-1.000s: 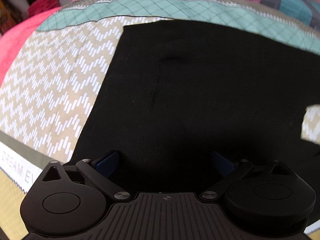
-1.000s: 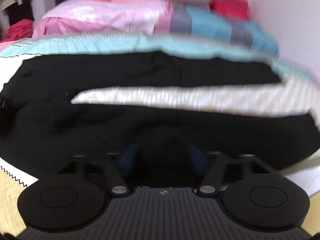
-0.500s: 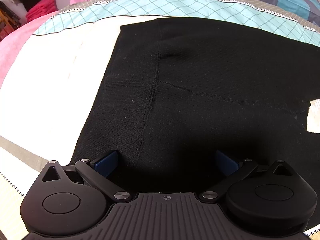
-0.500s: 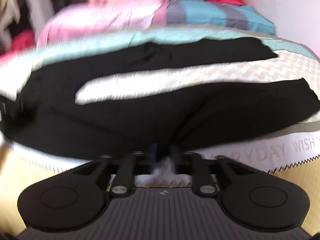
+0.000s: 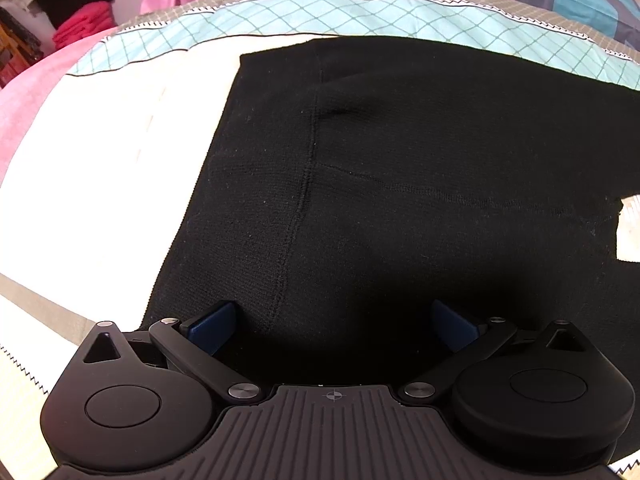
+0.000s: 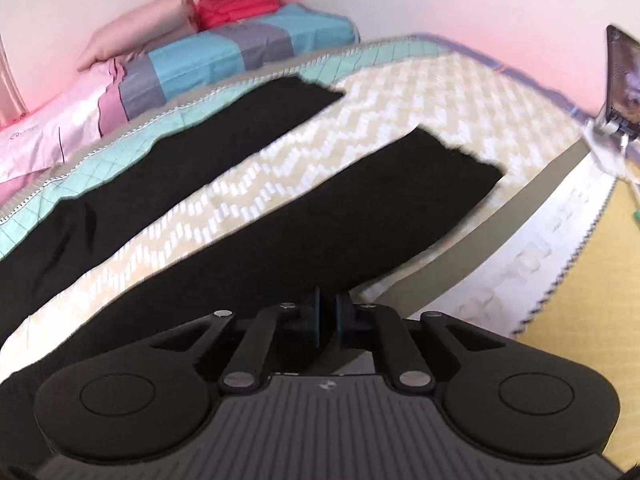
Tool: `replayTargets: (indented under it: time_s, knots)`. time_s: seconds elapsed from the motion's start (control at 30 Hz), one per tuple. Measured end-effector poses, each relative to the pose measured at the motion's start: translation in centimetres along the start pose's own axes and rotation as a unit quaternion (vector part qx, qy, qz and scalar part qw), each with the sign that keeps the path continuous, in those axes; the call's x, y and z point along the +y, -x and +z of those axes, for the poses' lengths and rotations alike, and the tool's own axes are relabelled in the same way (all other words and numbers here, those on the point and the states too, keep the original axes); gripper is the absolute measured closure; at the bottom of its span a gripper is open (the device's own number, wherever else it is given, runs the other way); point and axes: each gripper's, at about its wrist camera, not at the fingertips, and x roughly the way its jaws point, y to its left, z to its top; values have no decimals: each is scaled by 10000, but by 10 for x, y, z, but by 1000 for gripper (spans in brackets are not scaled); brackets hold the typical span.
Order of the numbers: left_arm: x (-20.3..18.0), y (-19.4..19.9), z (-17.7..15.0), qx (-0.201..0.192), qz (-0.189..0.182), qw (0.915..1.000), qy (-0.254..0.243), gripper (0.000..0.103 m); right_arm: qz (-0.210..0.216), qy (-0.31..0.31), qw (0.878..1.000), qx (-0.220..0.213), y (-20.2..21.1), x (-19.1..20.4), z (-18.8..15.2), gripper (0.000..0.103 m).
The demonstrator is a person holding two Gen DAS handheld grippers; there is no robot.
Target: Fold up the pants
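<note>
See black pants (image 5: 400,160) lying flat on the bed (image 5: 100,160), waist end under the left gripper (image 5: 333,326), legs running away toward the far right and cut off by the frame edge in the left wrist view. Find the left fingers (image 5: 212,326) released, blue pads wide apart over the waist cloth; cannot make out the tips, lost in dark fabric and shadow, nor tell whether they press on it. Can follow a centre seam and a small crease, little else in the black. From the right wrist view, see both legs spread in a V with patterned sheet between them, far leg reaching the teal border, near leg ending short of the bed's edge. Find the right gripper (image 6: 328,312) at the near leg's lower edge, fingers clenched, having just been closing; cannot tell whether cloth is pinched in the dark slit between the pads. Cannot read the blurred lettering (image 6: 520,260) on the sheet's border. Note pillows (image 6: 224,52) and a red folded pile (image 6: 236,0) at the wall, and a dark screen on a stand (image 6: 622,76), partly cut off at the right.
</note>
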Motion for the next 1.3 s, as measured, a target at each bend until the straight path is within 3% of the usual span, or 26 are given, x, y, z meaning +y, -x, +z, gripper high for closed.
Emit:
replayTargets:
  time_s: [0.07,0.13,0.23,0.37,0.4,0.53,0.67,0.8,0.9,0.97,1.03,1.13,1.2,1.3]
  knots:
    - [0,0,-1,-41,-1,10000,7,0,-188,-600,9980,-98,9,-27,-1,97]
    - [0,0,-2,-87,13,10000,9,0,-156,-980,9949,187,3,-46,-9,96]
    - [0,1,-4,-113,3,9999,17,0,-123,-713,9974,-31,12,-41,-8,90]
    - [1,1,-3,-109,-11,9999,-2,0,-611,-827,9935,-481,27,-31,1,52]
    - [2,2,-2,-96,-32,9999,1,0,-594,-719,9940,-563,28,-26,3,47]
    - [7,10,-5,-140,-89,9999,42,0,-217,196,9954,-913,35,16,9,45]
    - [10,21,-15,-378,-49,9992,70,0,710,1312,9830,-1073,37,85,14,37]
    - [13,14,-23,-358,39,9993,33,0,2147,2496,9400,-890,36,171,11,37]
    - [15,15,-26,-446,12,9990,96,0,3332,3178,8868,-398,36,233,3,36]
    - [14,15,-27,-472,25,9988,107,0,3960,3724,8392,189,29,278,-5,35]
    - [14,15,-28,-503,26,9986,139,0,4348,4172,7966,477,28,314,-17,41]
    - [15,16,-34,-645,18,9978,157,0,4742,4793,7369,482,32,366,-34,50]
    - [15,16,-37,-745,20,9971,164,0,4919,5091,7044,512,34,398,-48,59]
    - [15,17,-43,-872,9,9960,173,0,5069,5480,6621,653,33,438,-74,62]
